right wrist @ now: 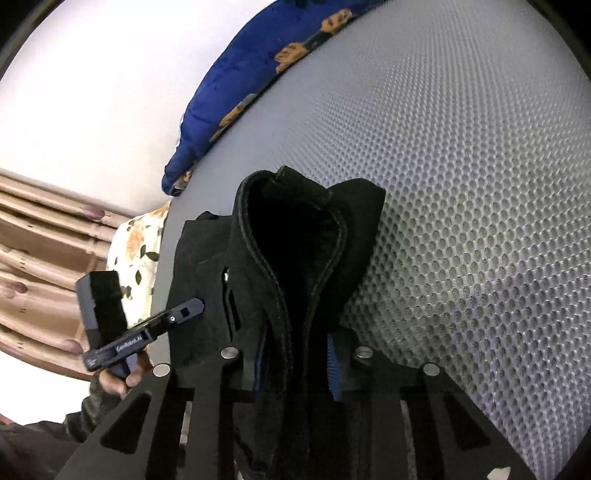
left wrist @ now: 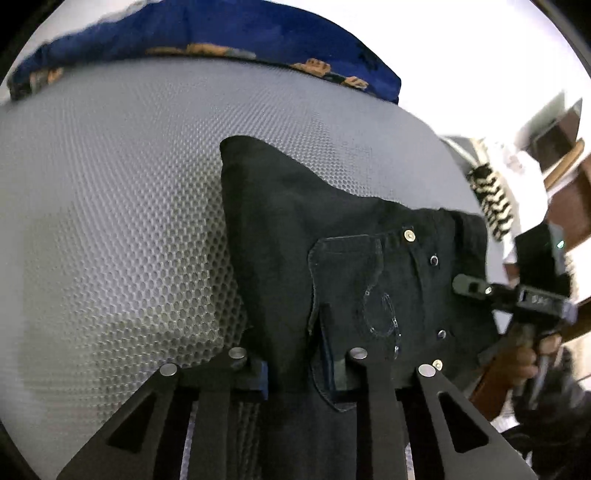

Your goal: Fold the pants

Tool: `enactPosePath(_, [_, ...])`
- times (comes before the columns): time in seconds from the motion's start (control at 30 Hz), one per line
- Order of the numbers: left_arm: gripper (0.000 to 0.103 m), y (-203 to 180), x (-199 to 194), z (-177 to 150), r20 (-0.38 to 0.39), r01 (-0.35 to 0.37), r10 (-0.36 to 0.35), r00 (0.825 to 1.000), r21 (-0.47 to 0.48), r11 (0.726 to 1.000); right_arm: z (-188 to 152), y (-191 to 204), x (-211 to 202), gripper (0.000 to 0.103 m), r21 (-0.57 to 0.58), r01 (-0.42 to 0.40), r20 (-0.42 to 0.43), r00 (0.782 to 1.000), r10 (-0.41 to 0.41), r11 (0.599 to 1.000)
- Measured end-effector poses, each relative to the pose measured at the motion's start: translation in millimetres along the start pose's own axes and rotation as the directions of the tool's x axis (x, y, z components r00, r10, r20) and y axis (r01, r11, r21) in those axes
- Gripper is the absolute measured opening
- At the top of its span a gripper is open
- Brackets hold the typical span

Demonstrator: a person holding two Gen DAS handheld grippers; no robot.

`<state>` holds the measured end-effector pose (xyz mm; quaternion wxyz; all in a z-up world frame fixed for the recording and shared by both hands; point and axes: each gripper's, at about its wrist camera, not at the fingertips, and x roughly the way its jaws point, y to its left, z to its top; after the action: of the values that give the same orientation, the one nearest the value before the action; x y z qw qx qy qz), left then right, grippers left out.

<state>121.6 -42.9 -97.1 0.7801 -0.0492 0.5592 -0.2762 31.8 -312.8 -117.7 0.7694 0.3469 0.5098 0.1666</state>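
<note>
Both tools are clamped on the black pants (left wrist: 332,258): the left tool (left wrist: 306,369) pinches the cloth by the back pocket, the right tool (right wrist: 295,365) grips the waistband edge. The pants lie bunched on the grey mesh mattress (left wrist: 110,221), near a blue flowered blanket (right wrist: 236,85).

- Surface: grey honeycomb-mesh mattress (left wrist: 110,206).
- Resting on it: black pants (left wrist: 295,229) – bunched, partly lifted.
- Far edge: blue floral blanket (left wrist: 221,33).
</note>
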Motion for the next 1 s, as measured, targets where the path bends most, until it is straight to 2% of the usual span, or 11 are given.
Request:
enactPosePath(0.27, [0.018,-3.3,-14.8,2.5,0.029,-0.079,0.078,0.997,0.040,0.996,12.1,34.4,15.2,0.022,-0.018,0.008,-0.001,1.000,-0.008,1.000])
enactPosePath(0.57, [0.018,27.5,-37.3,16.6,0.083,-0.137,0.135,0.987,0.013,0.990,42.9,59.3,51.2,0.021,-0.045,-0.027,-0.028,0.999,0.026,0.999])
enactPosePath(0.87, [0.018,67.9,-41.1,72.9,0.145,-0.169,0.170,0.975,-0.020,0.985,105.9,83.5,92.1,0.021,-0.068,-0.045,-0.022,0.999,0.044,0.997])
enactPosePath(1.0, [0.018,84.6,-37.1,101.1,0.164,-0.172,0.175,0.971,-0.035,0.985,134.3,93.5,106.2,0.021,-0.091,-0.029,-0.017,0.999,0.027,0.995])
